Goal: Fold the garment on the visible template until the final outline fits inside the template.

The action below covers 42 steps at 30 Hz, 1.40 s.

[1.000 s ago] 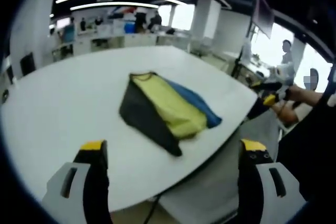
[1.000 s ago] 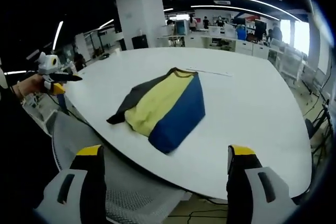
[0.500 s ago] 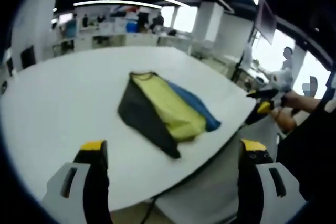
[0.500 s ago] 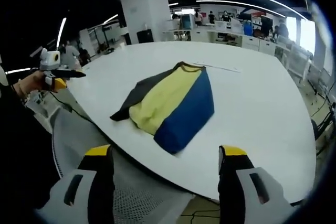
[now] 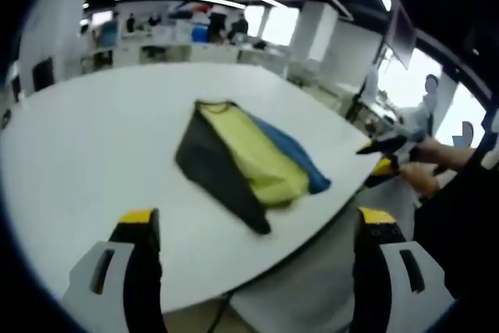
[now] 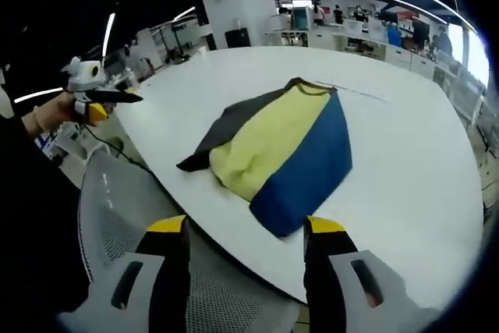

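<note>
On the white counter [image 6: 405,185], a yellow, blue and dark garment [image 6: 284,150] lies folded narrow, no template outline discernible. Left claw [image 5: 253,228] and right claw [image 6: 245,232] hover released, empty, so folding looks unfinished.

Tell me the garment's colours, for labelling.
Dark grey, yellow and blue panels on the garment, clearest in the right gripper view.

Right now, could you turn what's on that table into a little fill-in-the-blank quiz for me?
1. The garment has three colour panels: dark grey, ____ and blue.
2. The garment lies on a large ____ table.
3. In the right gripper view, the panel nearest the right gripper is ____.
4. Both the left gripper and the right gripper hold ____.

Missing words: yellow; white; blue; nothing
</note>
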### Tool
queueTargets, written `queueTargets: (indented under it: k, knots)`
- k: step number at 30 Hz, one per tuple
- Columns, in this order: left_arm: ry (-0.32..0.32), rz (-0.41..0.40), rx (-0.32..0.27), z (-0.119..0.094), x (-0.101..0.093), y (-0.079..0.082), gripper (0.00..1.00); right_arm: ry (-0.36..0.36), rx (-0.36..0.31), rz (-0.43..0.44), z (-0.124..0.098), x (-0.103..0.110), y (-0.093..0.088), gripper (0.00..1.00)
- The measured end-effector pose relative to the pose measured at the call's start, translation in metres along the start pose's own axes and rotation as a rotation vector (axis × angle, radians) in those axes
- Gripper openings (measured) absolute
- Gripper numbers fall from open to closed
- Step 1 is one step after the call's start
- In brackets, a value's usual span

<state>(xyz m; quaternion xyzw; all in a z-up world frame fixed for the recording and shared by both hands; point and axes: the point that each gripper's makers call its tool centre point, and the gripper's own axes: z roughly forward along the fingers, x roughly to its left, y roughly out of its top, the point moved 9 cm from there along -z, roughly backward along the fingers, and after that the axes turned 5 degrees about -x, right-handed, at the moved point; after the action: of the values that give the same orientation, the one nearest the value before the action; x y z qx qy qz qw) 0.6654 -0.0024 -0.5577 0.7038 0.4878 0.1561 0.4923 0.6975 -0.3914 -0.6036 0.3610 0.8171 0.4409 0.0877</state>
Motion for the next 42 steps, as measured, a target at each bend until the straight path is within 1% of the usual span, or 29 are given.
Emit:
queueTargets:
  k: [4, 7, 12, 15, 19, 26, 30, 42]
  knots:
    - [0.005, -0.003, 0.003, 0.003, 0.004, 0.000, 0.99, 0.023, 0.021, -0.020, 0.012, 0.000, 0.002, 0.55]
    - [0.004, -0.010, 0.007, 0.006, 0.005, -0.002, 0.99, 0.041, 0.039, -0.030, 0.021, 0.000, 0.001, 0.51]
    - [0.008, -0.037, 0.002, 0.007, 0.010, -0.003, 0.99, 0.076, 0.076, -0.034, 0.037, 0.002, -0.004, 0.47]
    - [0.016, -0.040, 0.008, 0.008, 0.012, -0.004, 0.99, 0.087, 0.102, -0.049, 0.045, 0.002, -0.006, 0.44]
    - [0.022, -0.046, 0.014, 0.008, 0.016, -0.005, 0.99, 0.099, 0.110, -0.050, 0.054, 0.002, -0.006, 0.41]
    - [0.029, -0.059, 0.031, 0.009, 0.019, -0.010, 0.99, 0.113, 0.132, -0.073, 0.071, 0.002, -0.006, 0.36]
    - [0.028, -0.064, 0.032, 0.010, 0.020, -0.011, 0.99, 0.116, 0.152, -0.091, 0.080, 0.002, -0.009, 0.34]
    - [0.034, -0.074, 0.050, 0.012, 0.026, -0.014, 0.99, 0.119, 0.183, -0.092, 0.103, 0.000, -0.018, 0.29]
